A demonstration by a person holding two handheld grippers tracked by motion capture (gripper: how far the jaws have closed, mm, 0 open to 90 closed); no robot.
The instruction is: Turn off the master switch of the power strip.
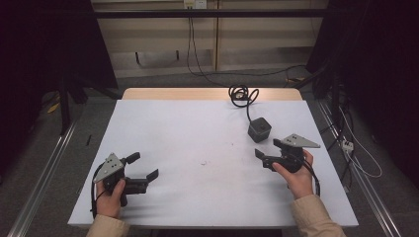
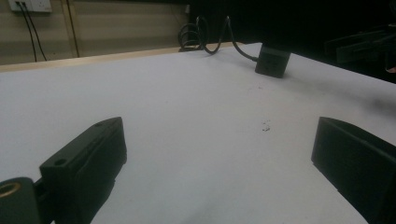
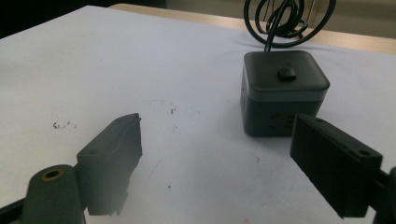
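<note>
While upright, dark grey cube [image 3: 284,93], rounded top, small button, coiled cable [image 3: 287,21]

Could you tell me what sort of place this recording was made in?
Probably a lab bench set up for recording handling work: a table under a plain white cover, dark curtains at both sides, metal rails on the floor, and a black cube-shaped device with a coiled cable.
</note>
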